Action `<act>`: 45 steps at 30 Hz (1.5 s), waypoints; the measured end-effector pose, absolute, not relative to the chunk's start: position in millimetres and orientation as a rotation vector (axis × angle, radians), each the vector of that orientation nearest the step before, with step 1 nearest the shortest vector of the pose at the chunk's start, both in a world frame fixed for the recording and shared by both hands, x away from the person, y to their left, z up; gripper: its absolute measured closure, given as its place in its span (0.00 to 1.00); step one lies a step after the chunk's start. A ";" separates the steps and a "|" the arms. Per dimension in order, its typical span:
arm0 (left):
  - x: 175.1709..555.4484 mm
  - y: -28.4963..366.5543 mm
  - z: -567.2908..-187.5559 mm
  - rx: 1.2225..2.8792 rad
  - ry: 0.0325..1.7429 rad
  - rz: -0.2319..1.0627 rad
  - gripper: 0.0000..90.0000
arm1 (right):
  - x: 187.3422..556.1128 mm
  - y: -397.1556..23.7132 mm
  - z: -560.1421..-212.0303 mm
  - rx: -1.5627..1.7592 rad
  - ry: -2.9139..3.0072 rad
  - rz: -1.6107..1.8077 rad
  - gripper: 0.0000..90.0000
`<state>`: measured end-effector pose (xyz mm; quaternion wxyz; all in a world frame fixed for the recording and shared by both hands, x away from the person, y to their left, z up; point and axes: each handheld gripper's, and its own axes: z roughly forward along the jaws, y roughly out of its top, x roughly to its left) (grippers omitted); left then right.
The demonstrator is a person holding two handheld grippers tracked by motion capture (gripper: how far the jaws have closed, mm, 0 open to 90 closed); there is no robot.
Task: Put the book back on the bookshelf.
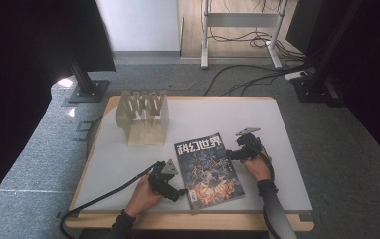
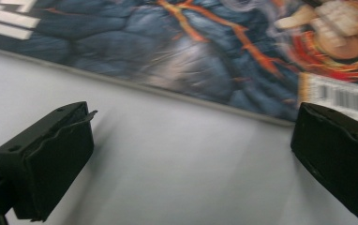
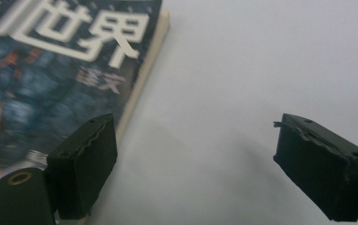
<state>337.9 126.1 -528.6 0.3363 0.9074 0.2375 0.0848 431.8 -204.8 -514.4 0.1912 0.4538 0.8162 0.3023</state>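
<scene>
Lying flat and face-up on the grey worktop [image 1: 128,164], near its front edge, the magazine [image 1: 208,169] sits between two grippers, probably so each can take a side. The left gripper [image 1: 182,191] rests low at the magazine's lower left corner, fingers [image 2: 50,159] spread with bare worktop between them and the cover's edge just ahead. The right gripper [image 1: 229,155] meets the opposite long edge, fingers [image 3: 85,164] spread and holding nothing, one over the cover's edge, one over the worktop, apparently placed to straddle that edge. A wooden rack [image 1: 143,117] stands behind, well apart.
</scene>
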 end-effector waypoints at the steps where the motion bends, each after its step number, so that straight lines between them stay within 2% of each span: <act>1: 341.0 127.8 -528.8 2.360 0.638 0.230 0.00 | 431.8 -204.8 -514.4 1.275 2.292 0.849 0.14; 4: 349.2 130.2 -528.9 2.346 0.685 0.243 0.00 | 428.7 -203.4 -507.9 1.287 2.302 0.943 0.12; 9: 351.8 129.3 -528.8 2.347 0.691 0.245 0.00 | 431.7 -189.2 -512.6 1.371 2.372 1.125 0.16; 12: 352.0 129.1 -528.9 2.347 0.692 0.245 0.00 | 437.0 -177.5 -519.7 1.408 2.405 1.169 0.28; 21: 353.4 128.8 -528.9 2.344 0.693 0.239 0.00 | 434.3 -174.7 -520.5 1.498 2.365 1.207 0.34; 31: 353.4 128.6 -529.0 2.345 0.693 0.240 0.00 | 413.9 -192.5 -512.0 1.485 2.408 1.255 0.48; 40: 353.1 128.2 -529.3 2.344 0.692 0.245 0.00 | 437.3 -179.6 -517.4 1.499 2.354 1.279 0.52; 45: 353.2 128.2 -529.3 2.344 0.693 0.244 0.00 | 430.3 -185.4 -521.1 1.522 2.369 1.294 0.59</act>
